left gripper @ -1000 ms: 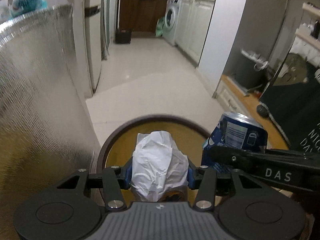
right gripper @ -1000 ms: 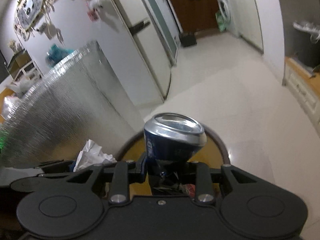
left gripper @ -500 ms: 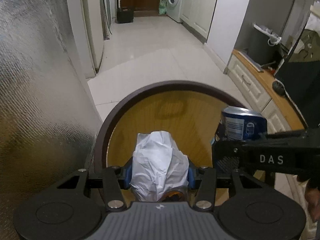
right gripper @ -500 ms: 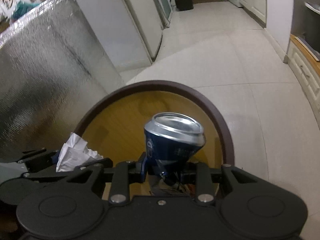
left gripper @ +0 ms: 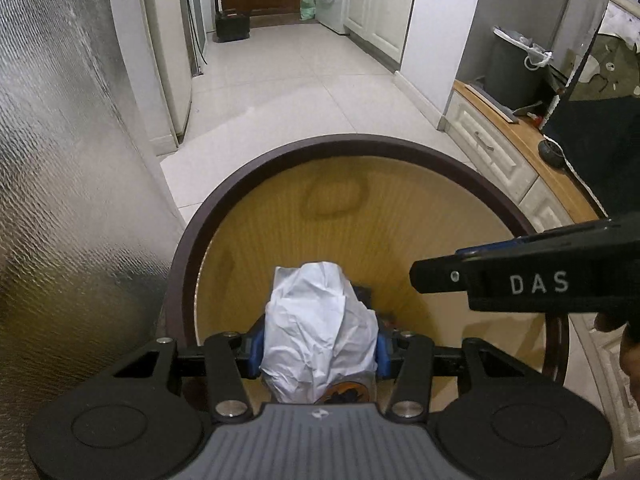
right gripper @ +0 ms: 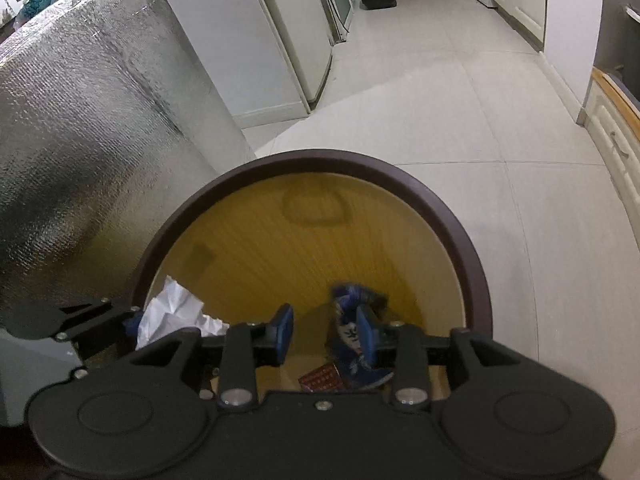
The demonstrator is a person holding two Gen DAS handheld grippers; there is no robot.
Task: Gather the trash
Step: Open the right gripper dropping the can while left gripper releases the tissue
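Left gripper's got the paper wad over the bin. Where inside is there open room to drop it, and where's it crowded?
Free: the far half of the bin, between the brown rim and the yellow back wall. Crowded: the near side, where the blue can and a red wrapper lie below the open right gripper. The left gripper grips the paper wad at the near-left rim.

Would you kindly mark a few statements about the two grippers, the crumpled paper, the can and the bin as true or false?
1. The left gripper is shut on the crumpled white paper. True.
2. The right gripper grips the blue can. False: its jaws are open and the can is down inside the bin.
3. Both grippers are over the bin. True.
4. The bin's rim is white. False: it is dark brown.
5. The paper lies on the floor. False: it is held above the bin.
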